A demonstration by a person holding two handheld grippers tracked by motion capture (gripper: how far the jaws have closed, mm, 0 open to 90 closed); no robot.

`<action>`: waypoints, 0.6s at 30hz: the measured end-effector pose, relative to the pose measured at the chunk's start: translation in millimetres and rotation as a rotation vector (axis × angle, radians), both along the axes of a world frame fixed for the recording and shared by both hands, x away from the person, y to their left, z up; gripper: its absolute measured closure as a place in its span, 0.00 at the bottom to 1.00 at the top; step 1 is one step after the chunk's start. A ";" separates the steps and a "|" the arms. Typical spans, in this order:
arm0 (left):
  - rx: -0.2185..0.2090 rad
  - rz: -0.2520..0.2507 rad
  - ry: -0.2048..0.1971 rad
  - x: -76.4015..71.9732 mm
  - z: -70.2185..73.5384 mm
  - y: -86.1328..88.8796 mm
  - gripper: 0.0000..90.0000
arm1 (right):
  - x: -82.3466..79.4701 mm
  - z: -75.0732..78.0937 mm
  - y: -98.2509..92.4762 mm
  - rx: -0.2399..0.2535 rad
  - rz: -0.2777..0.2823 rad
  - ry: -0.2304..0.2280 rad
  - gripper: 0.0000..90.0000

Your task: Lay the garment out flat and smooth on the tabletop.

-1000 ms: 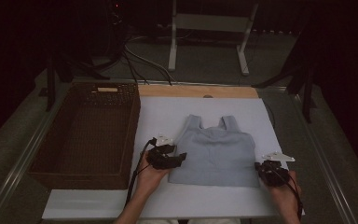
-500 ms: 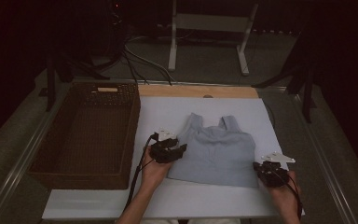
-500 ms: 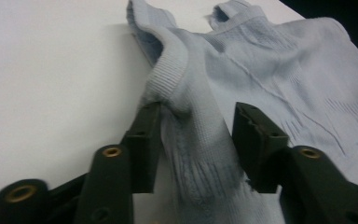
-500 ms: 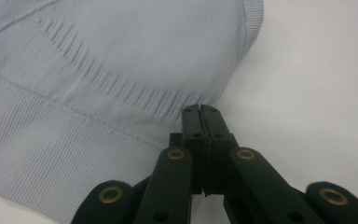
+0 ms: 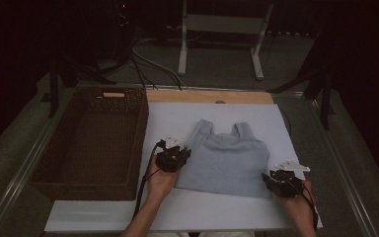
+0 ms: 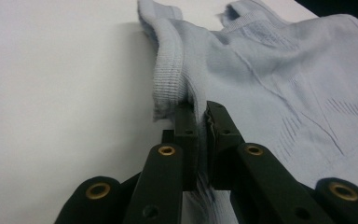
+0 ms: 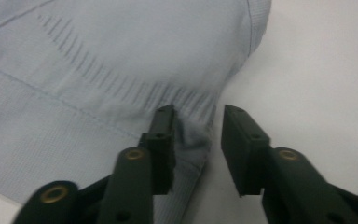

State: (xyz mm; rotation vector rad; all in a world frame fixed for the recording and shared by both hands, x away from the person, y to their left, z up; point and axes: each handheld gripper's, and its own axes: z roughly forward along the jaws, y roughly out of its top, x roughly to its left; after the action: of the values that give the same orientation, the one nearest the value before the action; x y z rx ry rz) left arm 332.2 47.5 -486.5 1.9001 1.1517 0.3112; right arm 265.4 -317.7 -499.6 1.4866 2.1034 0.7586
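A light blue knitted tank top (image 5: 227,160) lies flat on the white board, straps toward the far side. My left gripper (image 6: 201,109) is at its left side, where its jaws have just been closing and now pinch the ribbed armhole edge (image 6: 168,79). In the high view the left gripper (image 5: 183,153) sits at the top's left edge. My right gripper (image 7: 198,116) is at the lower right corner of the top (image 7: 98,70). Its jaws have just been opening and stand apart, with a small raised fold of cloth against the left pad. The high view shows the right gripper (image 5: 267,177) at that corner.
A dark wicker basket (image 5: 142,133) stands left of the white board (image 5: 177,118), close to my left hand. A wooden strip (image 5: 207,96) runs along the board's far edge. Beyond the table stand a metal frame (image 5: 222,29) and cables on the floor.
Both hands keep their places at the top's left side and lower right corner. The top lies as before.
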 end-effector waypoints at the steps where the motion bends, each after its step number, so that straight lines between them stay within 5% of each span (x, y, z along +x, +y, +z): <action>1: 0.003 0.005 -0.002 0.4 0.1 1.2 0.96 | 0.6 -0.5 0.7 0.003 -0.001 0.002 0.72; 18: 0.040 0.075 0.004 -4.4 4.5 22.3 0.96 | 13.9 -2.3 21.7 0.012 0.050 0.019 0.82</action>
State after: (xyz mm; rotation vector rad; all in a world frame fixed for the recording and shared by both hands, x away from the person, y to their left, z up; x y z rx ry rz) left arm 327.7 69.7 -482.0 1.8957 1.2301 0.3741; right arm 279.3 -296.0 -501.9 1.4575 2.1612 0.7801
